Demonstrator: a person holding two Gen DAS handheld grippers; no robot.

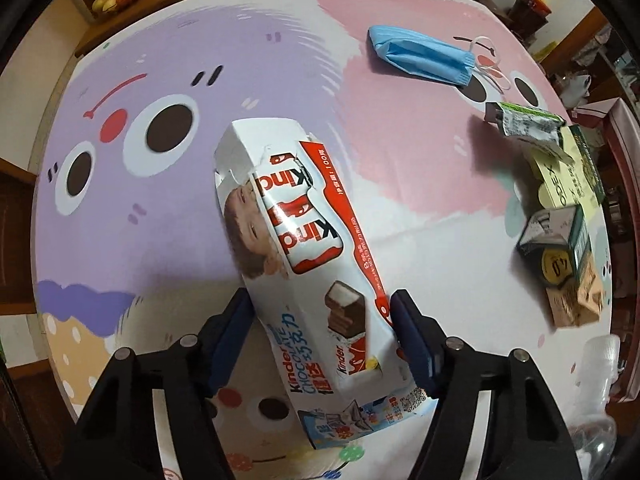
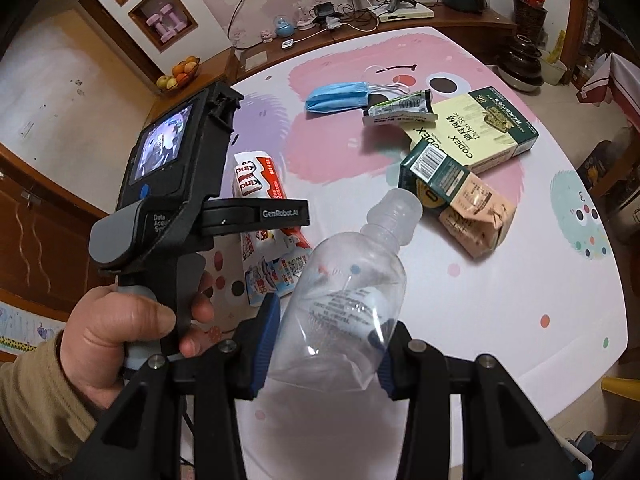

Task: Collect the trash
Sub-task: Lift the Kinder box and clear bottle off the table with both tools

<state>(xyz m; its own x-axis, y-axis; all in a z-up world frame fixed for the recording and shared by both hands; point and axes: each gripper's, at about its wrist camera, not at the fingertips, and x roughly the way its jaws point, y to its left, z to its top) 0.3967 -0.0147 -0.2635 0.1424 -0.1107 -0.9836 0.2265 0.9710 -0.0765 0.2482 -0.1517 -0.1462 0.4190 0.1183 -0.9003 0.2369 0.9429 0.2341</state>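
A white and red Kinder chocolate box (image 1: 304, 232) lies on the cartoon-print tablecloth (image 1: 200, 60). My left gripper (image 1: 320, 304) points straight down over the box, its blue pads touching the two long sides at the near end. In the right wrist view the same box (image 2: 260, 184) shows under the left gripper's body, which a hand (image 2: 132, 332) holds. My right gripper (image 2: 336, 316) is shut on a clear, empty plastic bottle (image 2: 348, 280), held above the table with its neck pointing away. That bottle (image 1: 600, 400) also appears at the lower right edge of the left wrist view.
Further trash lies on the pink patch: a folded blue face mask (image 2: 340, 96), a crumpled green wrapper (image 2: 400, 108), a pale yellow CODEX box (image 2: 480, 132) and a dented green and tan carton (image 2: 452, 188). A cabinet with a fruit bowl (image 2: 180, 74) stands behind the table.
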